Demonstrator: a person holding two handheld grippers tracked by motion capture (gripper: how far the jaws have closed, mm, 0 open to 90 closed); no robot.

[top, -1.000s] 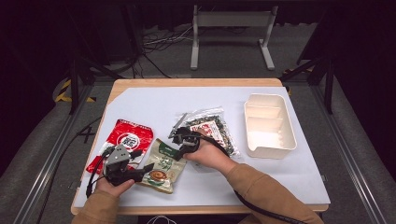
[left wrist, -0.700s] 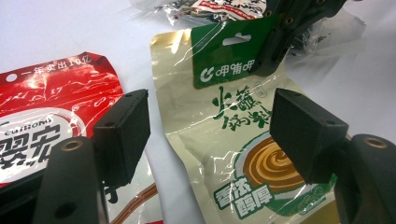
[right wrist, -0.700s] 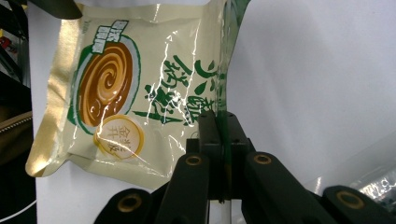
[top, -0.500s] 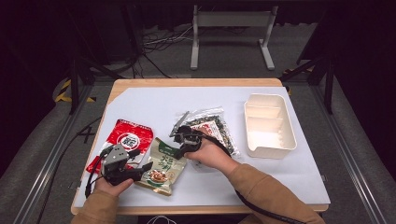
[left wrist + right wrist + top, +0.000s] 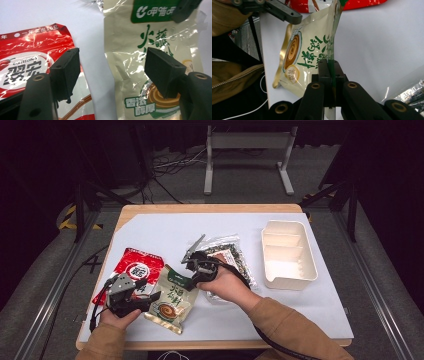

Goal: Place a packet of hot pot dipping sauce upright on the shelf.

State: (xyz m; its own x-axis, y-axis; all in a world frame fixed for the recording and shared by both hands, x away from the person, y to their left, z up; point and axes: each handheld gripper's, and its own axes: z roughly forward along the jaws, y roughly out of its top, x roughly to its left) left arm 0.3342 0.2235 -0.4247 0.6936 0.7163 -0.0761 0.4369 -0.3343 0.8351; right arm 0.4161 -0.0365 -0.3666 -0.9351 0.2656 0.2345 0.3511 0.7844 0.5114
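Observation:
A cream and green snack packet point(image 5: 175, 299) lies at the front left of the white table, its upper edge raised. My right gripper point(image 5: 191, 271) is shut on that edge; in the right gripper view the jaws point(image 5: 331, 63) clamp the thin green seam, and the packet point(image 5: 307, 47) hangs tilted beyond them. My left gripper point(image 5: 152, 293) hovers open low over the packet's left side. In the left gripper view its jaws point(image 5: 112, 53) straddle the gap between a red packet point(image 5: 30, 50) and the cream packet point(image 5: 125, 37), with nothing pinched between them.
The red packet point(image 5: 137, 267) lies flat to the left. A clear packet of dark seaweed point(image 5: 235, 254) sits under my right hand. A white divided tray point(image 5: 289, 255) stands at the right. The table's front edge is near my forearms.
My right gripper has risen a little with the cream packet's edge, tilting the packet up. The left gripper has stayed put.

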